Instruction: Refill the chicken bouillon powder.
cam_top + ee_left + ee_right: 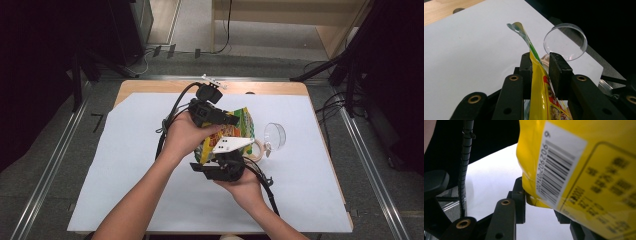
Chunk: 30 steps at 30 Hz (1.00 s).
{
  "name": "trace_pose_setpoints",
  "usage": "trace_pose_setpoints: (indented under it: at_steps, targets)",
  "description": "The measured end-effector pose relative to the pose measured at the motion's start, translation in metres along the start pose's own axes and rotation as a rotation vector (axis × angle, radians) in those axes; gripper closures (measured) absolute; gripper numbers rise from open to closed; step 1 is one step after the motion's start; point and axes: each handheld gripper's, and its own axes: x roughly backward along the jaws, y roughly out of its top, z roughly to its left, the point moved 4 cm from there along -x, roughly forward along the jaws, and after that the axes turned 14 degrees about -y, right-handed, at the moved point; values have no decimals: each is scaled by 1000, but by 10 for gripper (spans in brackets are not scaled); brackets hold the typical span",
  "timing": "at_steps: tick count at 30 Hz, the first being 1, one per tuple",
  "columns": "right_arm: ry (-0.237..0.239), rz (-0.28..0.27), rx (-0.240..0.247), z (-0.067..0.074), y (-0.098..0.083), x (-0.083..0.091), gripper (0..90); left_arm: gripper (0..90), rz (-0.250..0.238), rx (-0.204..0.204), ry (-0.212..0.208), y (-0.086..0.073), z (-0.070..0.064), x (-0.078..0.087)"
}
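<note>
High view showed me both hands meeting over the middle of the white sheet that covered the wooden table. My left gripper sat on the far side, the right gripper on the near side, and a yellow and green snack bag hung between them, lifted off the sheet. A clear plastic cup lay on its side just to the right of the bag, with a roll of tape beside it, partly hidden behind the grey plate of my right gripper.

Left gripper view gave me the clearest read on that side. The bag ran edge-on up between the two black jaws, which stood narrow around it. The left jaw pressed against the film; on the other side I saw a thin gap in places, so I took it as a pinch on the bag's upper edge, whose crumpled tip stuck out beyond the jaws. The cup lay past them with its open mouth turned toward the camera.

Right gripper view was crowded by the bag's yellow back, barcode label close to the lens. Its lower corner sat between my right jaws, touching the left jaw, while the other jaw was mostly hidden behind the bag. I judged the jaws drawn in on that corner.
</note>
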Motion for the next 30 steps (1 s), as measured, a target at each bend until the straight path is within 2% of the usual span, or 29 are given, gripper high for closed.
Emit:
trace_pose_setpoints:
  at_steps: [16,30]
  targets:
    - [1,-3,-9,0,0,0,681,738,3,2,-1,0,0,-1]
    - [3,-20,-22,0,2,2,681,736,0,-8,3,4,-6,-1]
